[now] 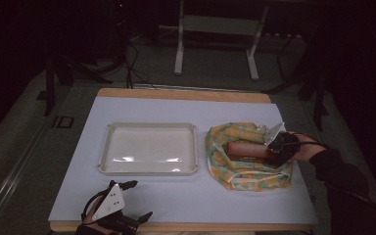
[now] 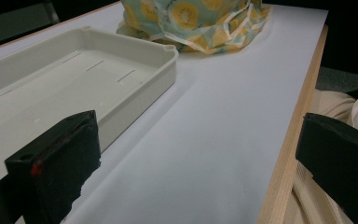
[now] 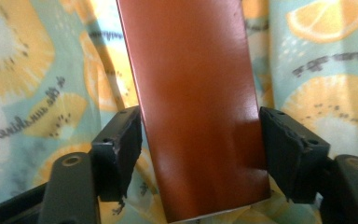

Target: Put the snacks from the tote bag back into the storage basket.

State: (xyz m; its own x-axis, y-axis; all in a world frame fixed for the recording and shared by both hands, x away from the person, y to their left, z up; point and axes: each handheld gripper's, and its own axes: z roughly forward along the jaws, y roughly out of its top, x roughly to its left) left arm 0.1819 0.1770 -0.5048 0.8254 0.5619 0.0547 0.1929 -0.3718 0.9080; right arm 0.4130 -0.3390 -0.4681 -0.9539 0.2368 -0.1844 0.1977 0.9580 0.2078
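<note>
Brown box [image 1: 247, 149] lies flat on cloth [image 1: 235, 171], long axis left-right; right tool [image 1: 274, 154] grips its right end; left tool [image 1: 136, 199] wide.

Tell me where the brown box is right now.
High view: the brown box lies on the fruit-print cloth bag, right of the white tray, between the right hand-held gripper pads.

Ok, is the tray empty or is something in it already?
Empty. The tray shows a bare white floor in the high view and the left gripper view; the brown box lies in the fruit-print bag beside it.
</note>
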